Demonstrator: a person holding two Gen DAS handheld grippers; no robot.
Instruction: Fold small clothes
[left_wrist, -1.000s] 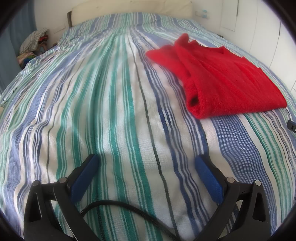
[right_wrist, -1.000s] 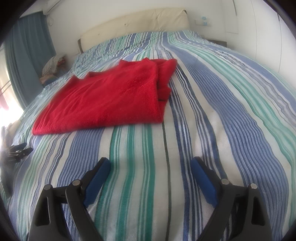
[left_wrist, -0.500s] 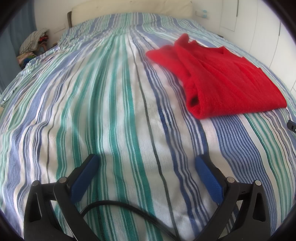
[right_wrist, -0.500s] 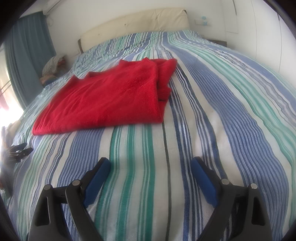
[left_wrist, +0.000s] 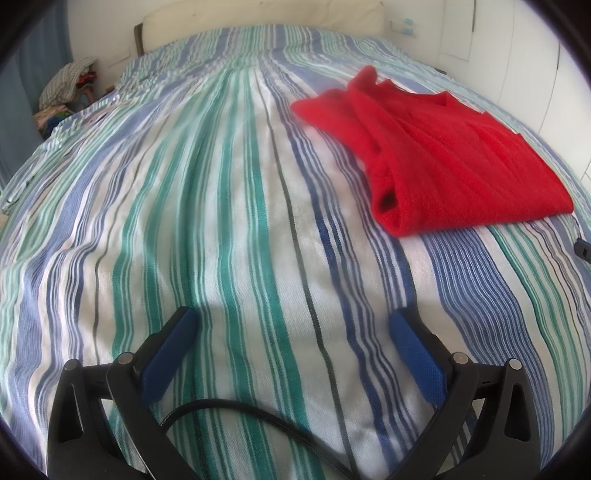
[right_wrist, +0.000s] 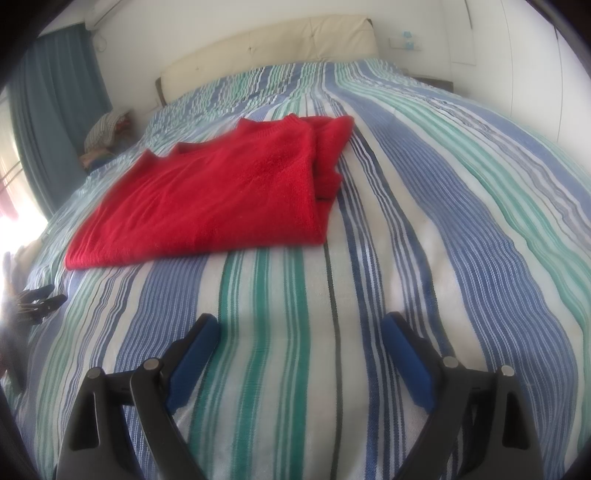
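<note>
A red knitted sweater (left_wrist: 443, 162) lies folded flat on the striped bedspread (left_wrist: 221, 221), up and to the right in the left wrist view. In the right wrist view the sweater (right_wrist: 221, 195) lies ahead and to the left on the bedspread (right_wrist: 443, 221). My left gripper (left_wrist: 293, 321) is open and empty, low over the bedspread, well short and left of the sweater. My right gripper (right_wrist: 299, 325) is open and empty, low over the bedspread, short of the sweater's near edge.
A cream headboard (right_wrist: 269, 48) stands at the far end of the bed. A pile of clothes (left_wrist: 66, 92) sits by the blue curtain (right_wrist: 55, 122) on the left. White wardrobe doors (left_wrist: 535, 74) line the right. The left gripper's black tips (right_wrist: 37, 299) show at the right view's left edge.
</note>
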